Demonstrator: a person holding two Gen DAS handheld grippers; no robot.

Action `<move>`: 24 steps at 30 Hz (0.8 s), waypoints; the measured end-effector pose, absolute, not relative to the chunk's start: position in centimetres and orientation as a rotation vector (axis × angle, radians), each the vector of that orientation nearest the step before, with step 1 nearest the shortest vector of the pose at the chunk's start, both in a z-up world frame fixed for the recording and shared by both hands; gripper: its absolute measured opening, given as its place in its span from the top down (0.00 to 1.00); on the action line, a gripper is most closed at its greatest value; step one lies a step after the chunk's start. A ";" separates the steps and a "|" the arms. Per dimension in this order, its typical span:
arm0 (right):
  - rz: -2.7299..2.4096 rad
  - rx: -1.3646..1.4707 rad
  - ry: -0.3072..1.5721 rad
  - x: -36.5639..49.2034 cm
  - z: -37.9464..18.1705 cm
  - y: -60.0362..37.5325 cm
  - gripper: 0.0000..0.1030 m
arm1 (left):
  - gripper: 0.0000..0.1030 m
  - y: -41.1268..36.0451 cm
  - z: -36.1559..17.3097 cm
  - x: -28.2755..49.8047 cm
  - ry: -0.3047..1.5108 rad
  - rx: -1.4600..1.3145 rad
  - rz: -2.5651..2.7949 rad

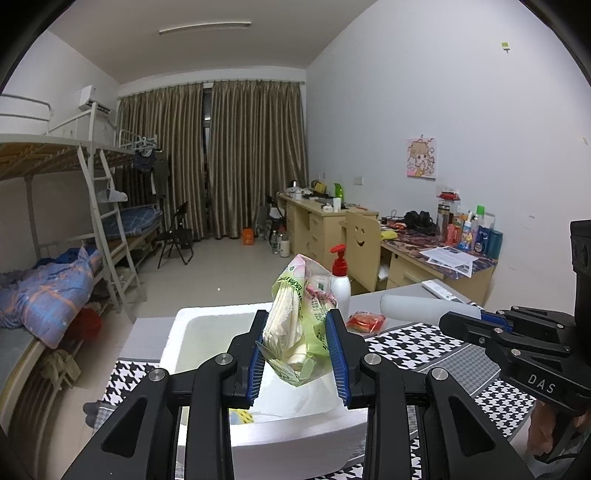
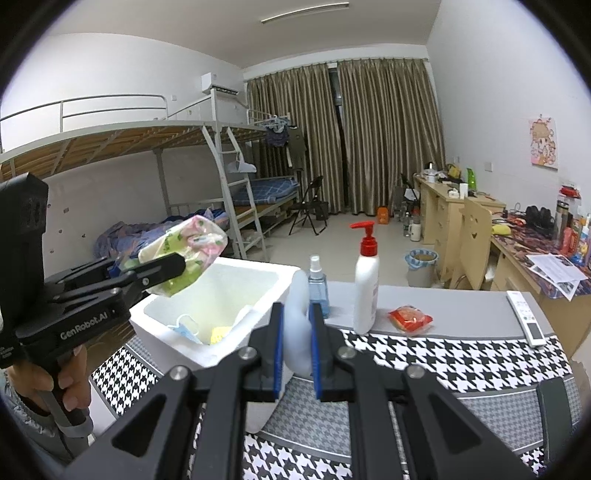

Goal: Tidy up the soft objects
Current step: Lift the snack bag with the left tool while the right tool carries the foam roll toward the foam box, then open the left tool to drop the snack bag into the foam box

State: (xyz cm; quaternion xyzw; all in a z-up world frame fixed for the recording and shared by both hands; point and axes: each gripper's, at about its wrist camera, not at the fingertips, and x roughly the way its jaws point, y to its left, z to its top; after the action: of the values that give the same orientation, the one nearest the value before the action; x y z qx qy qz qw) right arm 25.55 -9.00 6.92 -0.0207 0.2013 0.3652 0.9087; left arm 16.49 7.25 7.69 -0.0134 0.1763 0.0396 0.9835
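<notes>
The left gripper (image 1: 297, 345) clamps a tissue pack (image 1: 301, 321) above the foam box (image 2: 221, 291). The right gripper (image 2: 297, 350) pinches a pale soft thing (image 2: 297, 325) beside the box's right wall.

Shared student dormitory room, by every sign. Along the left wall, white metal bunk beds (image 2: 155, 147) with ladders (image 2: 240, 206) and bare slatted upper decks; rumpled blue bedding (image 1: 55, 291) on the lower bunk. Clothes on hangers (image 2: 280, 133) off a bunk rail. Opposite, a row of pale wooden desks (image 2: 447, 214) crowded with bottles, toiletries and papers, a smiley-cut chair back (image 1: 360, 236) tucked in. Floor-length tan curtains (image 2: 369, 136) at the far end, probably over a balcony door, though hard to tell. Wall air conditioner (image 2: 221, 83), ceiling tube light (image 1: 205, 27), cartoon poster (image 1: 422, 158), folding chair (image 2: 310, 206), waste bin (image 2: 423, 266) on the tiled floor.
</notes>
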 end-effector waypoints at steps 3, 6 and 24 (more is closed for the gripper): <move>0.765 -0.049 0.415 25.4 7.0 -8.5 0.85 | 0.68 7.6 7.6 16.5 0.359 -0.036 0.096; 0.773 -0.053 0.414 25.4 7.1 -8.1 0.85 | 0.68 8.0 7.4 16.7 0.367 -0.040 0.109; 0.784 -0.075 0.432 25.8 6.9 -6.1 0.85 | 0.26 10.8 6.0 17.8 0.411 -0.059 0.161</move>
State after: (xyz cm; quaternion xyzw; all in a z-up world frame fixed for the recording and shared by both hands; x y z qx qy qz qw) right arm 25.78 -6.14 6.88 -0.0361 0.2089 0.3790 0.9008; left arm 17.82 10.80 6.04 -0.0290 0.2036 0.0798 0.9754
